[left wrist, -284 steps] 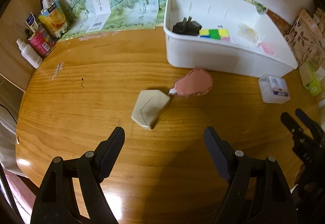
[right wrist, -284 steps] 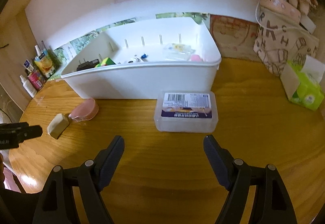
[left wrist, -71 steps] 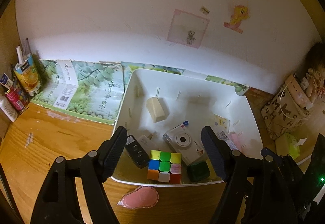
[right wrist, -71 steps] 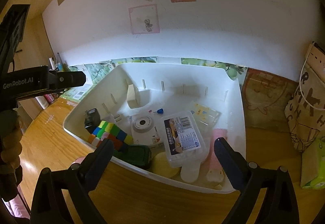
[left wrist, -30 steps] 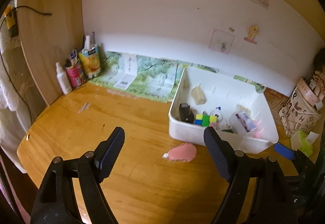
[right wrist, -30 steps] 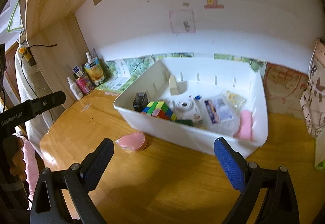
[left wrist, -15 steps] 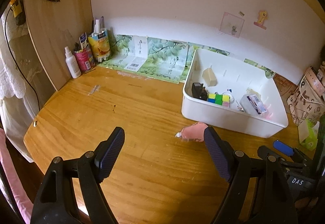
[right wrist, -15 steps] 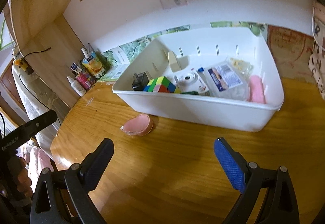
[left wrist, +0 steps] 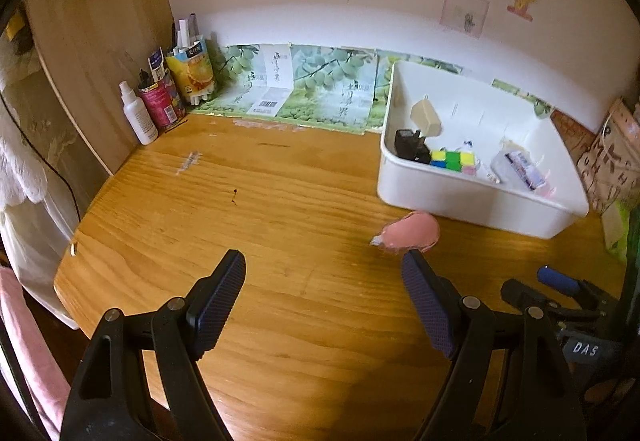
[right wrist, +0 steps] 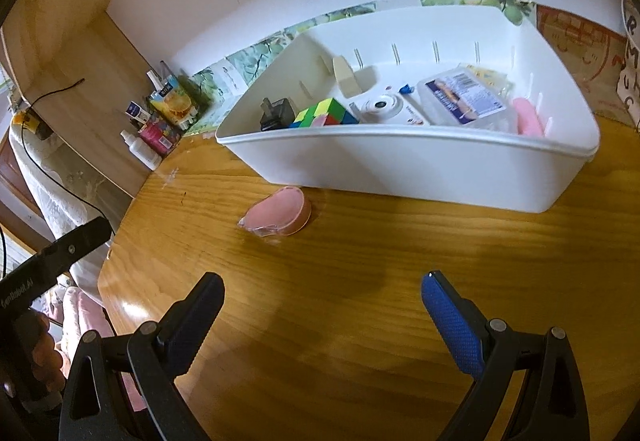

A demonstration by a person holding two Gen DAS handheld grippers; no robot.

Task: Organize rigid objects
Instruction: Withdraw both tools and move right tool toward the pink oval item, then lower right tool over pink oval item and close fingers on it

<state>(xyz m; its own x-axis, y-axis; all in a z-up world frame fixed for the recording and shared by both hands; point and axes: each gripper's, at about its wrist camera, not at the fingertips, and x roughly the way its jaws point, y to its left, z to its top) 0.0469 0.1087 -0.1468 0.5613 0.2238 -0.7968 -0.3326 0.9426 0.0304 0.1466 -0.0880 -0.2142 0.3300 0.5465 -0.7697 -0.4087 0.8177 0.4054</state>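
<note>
A white bin (left wrist: 476, 201) (right wrist: 400, 165) stands on the wooden table and holds a beige block (left wrist: 426, 117), a black plug (left wrist: 408, 145), a colour cube (right wrist: 320, 113), a white camera (right wrist: 380, 106), a clear labelled box (right wrist: 464, 97) and a pink item (right wrist: 528, 117). A pink wrapped round object (left wrist: 408, 233) (right wrist: 280, 213) lies on the table just in front of the bin. My left gripper (left wrist: 324, 297) is open and empty over the table, short of the pink object. My right gripper (right wrist: 324, 317) is open and empty, nearer than the bin.
Bottles and a juice carton (left wrist: 188, 75) stand in the back left corner by a wooden side panel (left wrist: 92, 53). Green leaf-print cartons (left wrist: 304, 85) line the wall. A patterned bag (left wrist: 612, 165) is at the right. The table's left edge (left wrist: 68, 261) drops off.
Both grippers have drawn back and lowered from over the bin toward the table's front. The beige block and clear box now lie in the bin. The pink object has not moved.
</note>
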